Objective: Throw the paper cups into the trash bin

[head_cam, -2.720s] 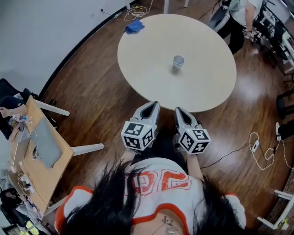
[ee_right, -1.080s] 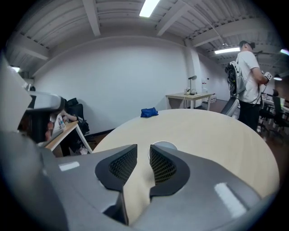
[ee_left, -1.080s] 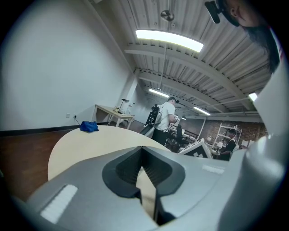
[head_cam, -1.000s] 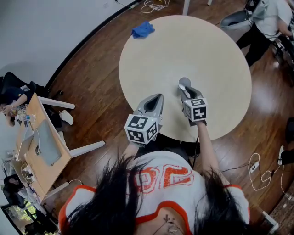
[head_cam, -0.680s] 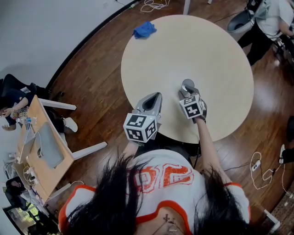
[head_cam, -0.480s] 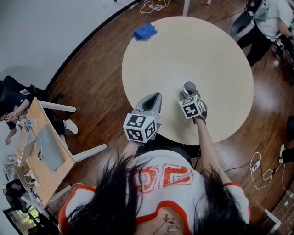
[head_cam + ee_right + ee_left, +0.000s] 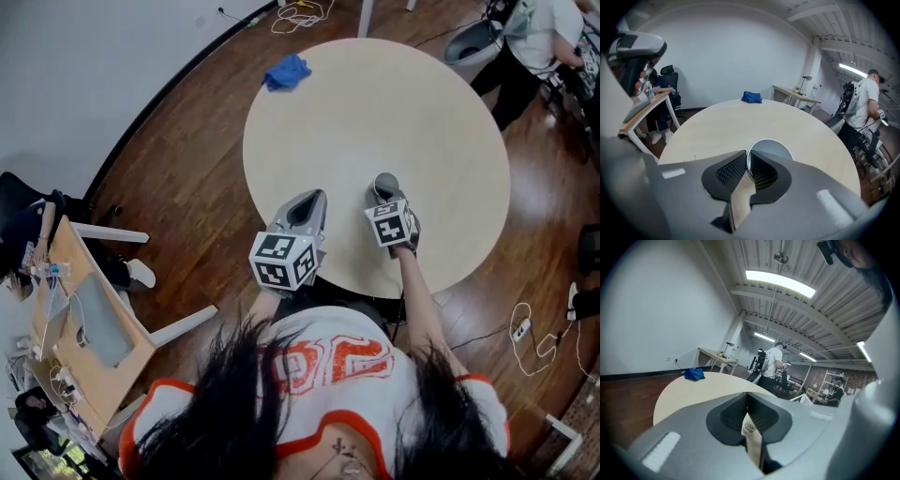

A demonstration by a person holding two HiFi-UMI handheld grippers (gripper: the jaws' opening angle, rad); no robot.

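A grey paper cup [image 7: 384,182] stands upright on the round beige table [image 7: 375,103], toward its near side. My right gripper [image 7: 383,194] reaches it from the near side. In the right gripper view the cup's near rim [image 7: 771,149] runs between the two pads, and the closing jaws of the right gripper [image 7: 747,165] pinch the wall. My left gripper [image 7: 309,199] hovers over the table's near edge, left of the cup, its jaws together with nothing between them [image 7: 746,405]. A grey trash bin [image 7: 467,42] stands on the floor beyond the table's far right.
A blue cloth [image 7: 286,71] lies at the table's far left edge. A person [image 7: 539,28] stands by the bin. A wooden desk [image 7: 80,319] and a chair stand to the left, and cables [image 7: 520,323] lie on the floor at the right.
My right gripper has gone from in front of my body out to the cup, and its jaws have come together on the rim. The left gripper has stayed near the table edge.
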